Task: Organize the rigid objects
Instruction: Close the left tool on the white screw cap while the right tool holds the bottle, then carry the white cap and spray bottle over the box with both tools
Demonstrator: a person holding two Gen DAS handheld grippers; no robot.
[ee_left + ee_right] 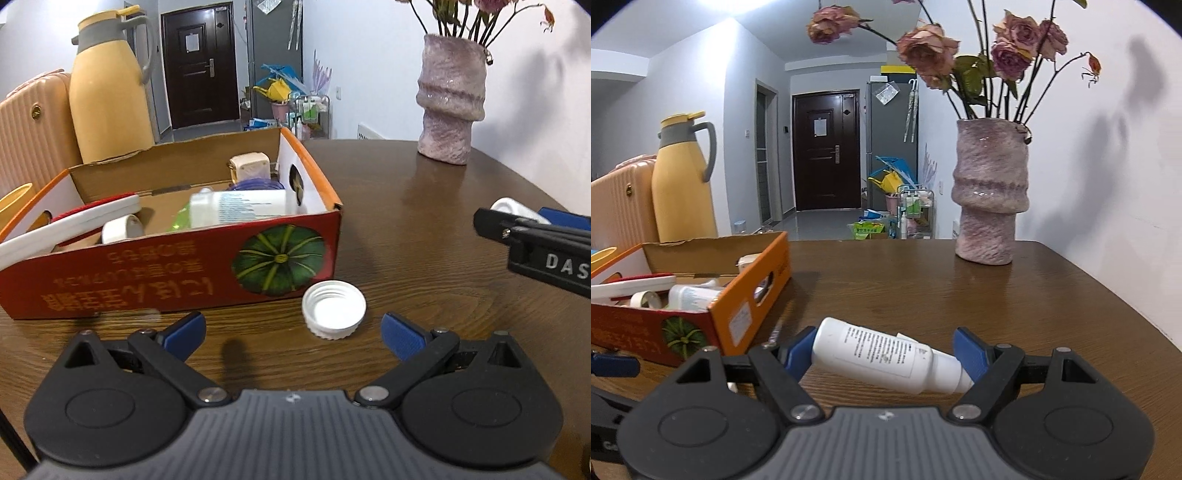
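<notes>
fingers of the right gripper [885,354] clamp a white bottle [886,356] end to end, lifted just off the bench [1015,317], probably for carrying to the box. the left gripper [291,330] has its fingers spread wide with nothing between them, lined up on a white cap [334,309] lying thread-up on the bench against the red cardboard box [177,273]. that box already holds a larger white bottle [240,208], a tape roll [122,228] and a cream block [249,168].
</notes>
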